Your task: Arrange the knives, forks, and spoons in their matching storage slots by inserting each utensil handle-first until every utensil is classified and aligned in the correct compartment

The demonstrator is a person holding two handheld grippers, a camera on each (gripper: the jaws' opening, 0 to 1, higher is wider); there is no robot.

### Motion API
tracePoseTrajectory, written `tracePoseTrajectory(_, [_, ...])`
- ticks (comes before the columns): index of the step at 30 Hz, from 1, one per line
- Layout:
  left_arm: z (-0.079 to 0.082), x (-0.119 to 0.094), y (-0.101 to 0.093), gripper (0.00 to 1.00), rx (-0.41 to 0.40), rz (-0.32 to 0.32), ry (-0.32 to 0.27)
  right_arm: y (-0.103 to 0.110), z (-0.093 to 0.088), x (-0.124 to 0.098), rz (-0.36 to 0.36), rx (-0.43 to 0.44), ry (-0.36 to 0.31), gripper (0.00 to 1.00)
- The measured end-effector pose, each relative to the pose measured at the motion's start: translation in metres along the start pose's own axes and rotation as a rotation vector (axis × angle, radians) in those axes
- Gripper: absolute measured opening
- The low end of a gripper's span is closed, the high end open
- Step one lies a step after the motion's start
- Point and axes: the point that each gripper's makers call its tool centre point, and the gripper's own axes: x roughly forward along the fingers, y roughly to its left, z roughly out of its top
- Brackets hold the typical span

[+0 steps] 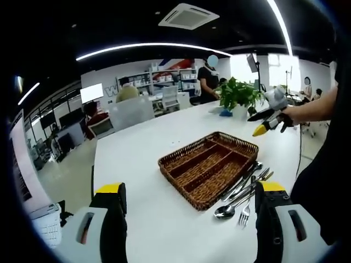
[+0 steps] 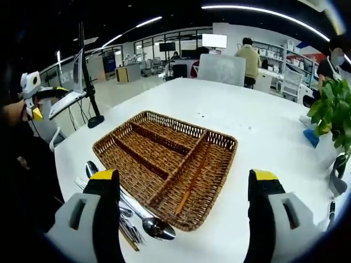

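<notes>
A white tabletop [image 2: 258, 118] carries a wicker tray [image 2: 164, 164] at centre, loose cutlery [image 2: 129, 216] touching its 8 o'clock edge, and a potted plant [image 2: 332, 118] at 3 o'clock.

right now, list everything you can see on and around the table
brown wicker cutlery tray: one, brown, middle of the table, compartments hold no utensils
silver metal utensils: a loose pile of spoons, forks and others, exact count unclear, on the table against one side of the tray
round white table: one, white, under everything
green potted plant: one, green, far edge of the table
blue object: one, blue, beside the plant
black desk lamp: one, black, at the table edge
people: several, in the office behind the table
left gripper: grey with yellow tips, open, above the table
right gripper: grey with yellow tips, open, over the tray
</notes>
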Motion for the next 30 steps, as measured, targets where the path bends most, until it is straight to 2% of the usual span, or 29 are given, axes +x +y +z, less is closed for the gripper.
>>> tracePoseTrajectory(4, [0.005, 0.003, -0.008, 1.0, -0.001, -0.015, -0.01, 0.001, 0.009, -0.019, 0.0, -0.043, -0.028, 1.0])
tracePoseTrajectory(7, [0.008, 0.006, -0.011, 1.0, 0.006, -0.026, -0.013, 0.005, 0.02, -0.031, 0.017, -0.048, -0.072, 1.0])
tracePoseTrajectory(15, [0.011, 0.013, -0.011, 1.0, 0.011, -0.057, -0.014, 0.003, 0.04, -0.058, 0.004, -0.048, -0.131, 1.0])
tracePoseTrajectory(22, [0.016, 0.015, -0.002, 1.0, 0.018, -0.034, -0.036, 0.001, 0.047, -0.079, 0.0, -0.066, -0.153, 1.0])
tracePoseTrajectory(27, [0.019, 0.015, -0.006, 1.0, 0.021, -0.045, -0.04, -0.001, 0.048, -0.086, -0.004, -0.071, -0.158, 1.0])
tracePoseTrajectory(30, [0.011, 0.019, -0.005, 1.0, 0.018, -0.056, -0.013, -0.003, 0.046, -0.092, -0.015, -0.087, -0.154, 1.0])
